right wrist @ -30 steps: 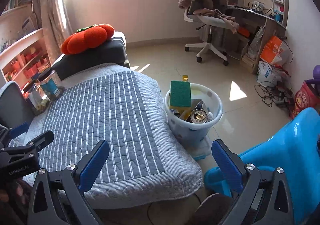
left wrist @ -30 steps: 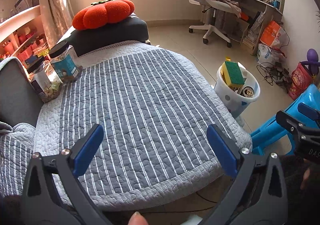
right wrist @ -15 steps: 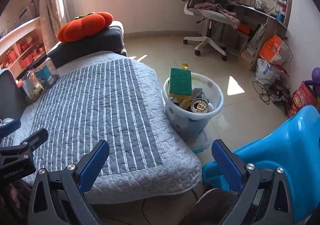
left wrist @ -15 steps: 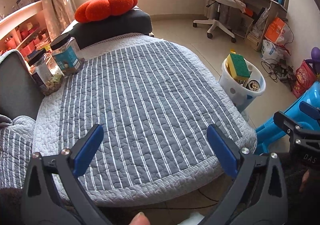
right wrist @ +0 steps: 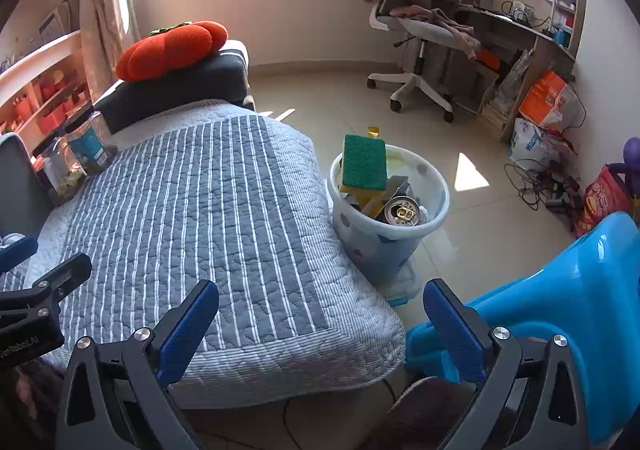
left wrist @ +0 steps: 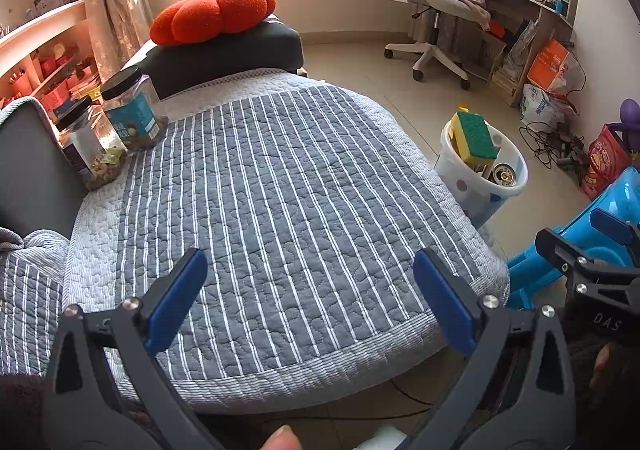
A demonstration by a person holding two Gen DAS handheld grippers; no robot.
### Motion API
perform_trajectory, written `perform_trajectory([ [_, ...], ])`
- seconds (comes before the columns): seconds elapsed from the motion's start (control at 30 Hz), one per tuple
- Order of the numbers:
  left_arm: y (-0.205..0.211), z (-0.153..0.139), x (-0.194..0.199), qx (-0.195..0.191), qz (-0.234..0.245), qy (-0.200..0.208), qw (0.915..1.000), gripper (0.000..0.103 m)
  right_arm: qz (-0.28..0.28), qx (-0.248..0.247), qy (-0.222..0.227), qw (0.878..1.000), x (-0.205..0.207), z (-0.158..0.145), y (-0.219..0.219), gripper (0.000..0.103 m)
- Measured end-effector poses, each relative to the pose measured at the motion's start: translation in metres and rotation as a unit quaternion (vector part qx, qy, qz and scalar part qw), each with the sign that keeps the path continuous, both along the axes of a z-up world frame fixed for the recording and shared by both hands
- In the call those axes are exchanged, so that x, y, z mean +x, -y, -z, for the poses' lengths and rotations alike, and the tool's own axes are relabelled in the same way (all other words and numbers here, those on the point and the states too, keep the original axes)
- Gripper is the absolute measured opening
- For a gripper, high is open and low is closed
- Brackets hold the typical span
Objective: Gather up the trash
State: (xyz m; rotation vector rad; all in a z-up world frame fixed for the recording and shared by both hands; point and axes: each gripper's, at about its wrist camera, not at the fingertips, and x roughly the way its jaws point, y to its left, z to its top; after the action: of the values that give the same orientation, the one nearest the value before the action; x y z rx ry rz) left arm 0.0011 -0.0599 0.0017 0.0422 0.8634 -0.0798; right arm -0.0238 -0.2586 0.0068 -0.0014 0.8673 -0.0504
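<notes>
A white dotted bin (right wrist: pixel 384 238) (left wrist: pixel 460 177) stands on the floor by the right side of the striped grey quilt (left wrist: pixel 280 217) (right wrist: pixel 192 226). In it lie a green-and-yellow sponge (right wrist: pixel 364 161) (left wrist: pixel 474 137), a drinks can (right wrist: pixel 402 211) (left wrist: pixel 505 174) and other scraps. My left gripper (left wrist: pixel 306 284) hangs open over the quilt's near edge, holding nothing. My right gripper (right wrist: pixel 320 314) is open too, low over the quilt's right corner, short of the bin. Each gripper shows at the edge of the other's view.
Two lidded jars (left wrist: pixel 112 129) stand at the quilt's far left, by a dark cushion with an orange pumpkin pillow (left wrist: pixel 212 15). A blue plastic chair (right wrist: pixel 560 298) is close at the right. An office chair (right wrist: pixel 416 45), a desk, bags and cables fill the far right floor.
Both grippers have drawn back slightly and risen, so the quilt and bin sit a little farther off. Both stay open and empty.
</notes>
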Motion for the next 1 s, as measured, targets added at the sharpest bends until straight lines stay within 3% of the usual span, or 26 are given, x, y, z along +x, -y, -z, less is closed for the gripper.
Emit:
perform_trajectory([
  [1.0, 0.0047, -0.0048, -0.0044, -0.013, 0.002, -0.001, 0.9999, 0.102, 0.002, 0.008, 0.002, 1.0, -0.0021, -0.0008, 0.0009, 0.103],
])
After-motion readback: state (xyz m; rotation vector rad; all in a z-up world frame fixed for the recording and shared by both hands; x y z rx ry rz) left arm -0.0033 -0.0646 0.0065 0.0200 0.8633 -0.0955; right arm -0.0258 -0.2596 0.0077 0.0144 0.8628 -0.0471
